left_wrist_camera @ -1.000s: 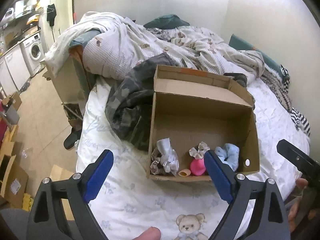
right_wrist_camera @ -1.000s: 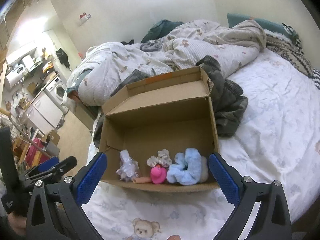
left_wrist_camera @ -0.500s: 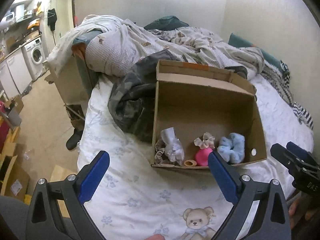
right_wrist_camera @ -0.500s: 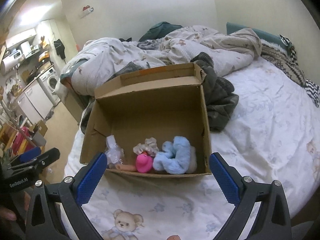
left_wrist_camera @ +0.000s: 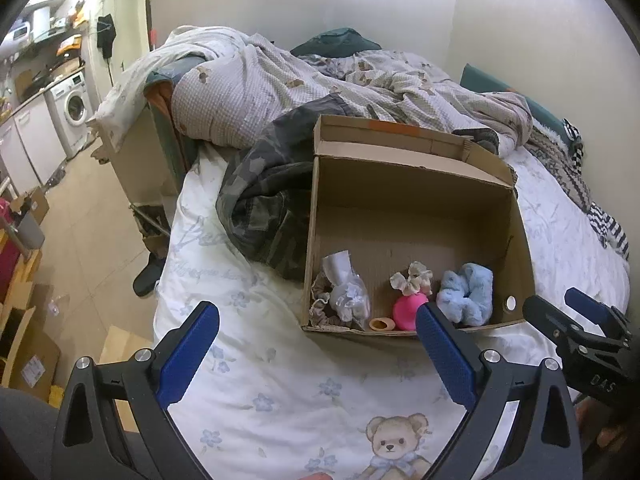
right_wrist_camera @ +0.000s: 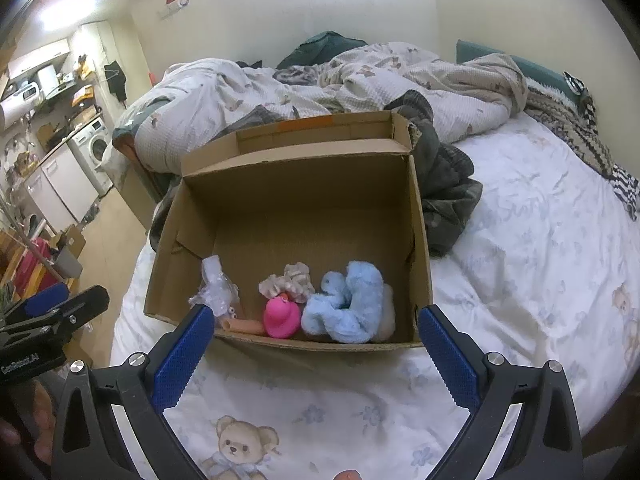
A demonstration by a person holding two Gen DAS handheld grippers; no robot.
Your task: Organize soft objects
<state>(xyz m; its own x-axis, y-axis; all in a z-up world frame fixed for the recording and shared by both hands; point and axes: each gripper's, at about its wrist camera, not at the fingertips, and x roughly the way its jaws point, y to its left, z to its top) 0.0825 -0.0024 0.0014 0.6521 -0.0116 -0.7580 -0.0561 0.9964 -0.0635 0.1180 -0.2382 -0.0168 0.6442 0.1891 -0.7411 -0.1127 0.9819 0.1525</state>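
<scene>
An open cardboard box [left_wrist_camera: 412, 216] sits on the bed [left_wrist_camera: 280, 392], with a blue fluffy scrunchie [left_wrist_camera: 466, 294], a pink toy [left_wrist_camera: 408, 310] and a clear plastic bag [left_wrist_camera: 346, 290] lined along its near wall. The left gripper [left_wrist_camera: 318, 338] hovers spread wide and empty before the box, and the right gripper [left_wrist_camera: 580, 322] shows at the right edge.

Before me I see a white bedsheet [left_wrist_camera: 280, 392] with small blue flowers and a printed teddy bear [left_wrist_camera: 394, 446], and on its far part lies a crumpled checked duvet [left_wrist_camera: 256, 92] with a dark camouflage garment [left_wrist_camera: 264, 204] just beside it. At the right edge of the bed there is a teal pillow [right_wrist_camera: 532, 68] against the wall and a knitted patterned blanket [right_wrist_camera: 576, 132] near it. On the left, beyond the bed, I see a tiled floor [left_wrist_camera: 80, 248], a white washing machine [left_wrist_camera: 74, 110] under a counter, and some cardboard pieces [left_wrist_camera: 24, 344] on the floor.
</scene>
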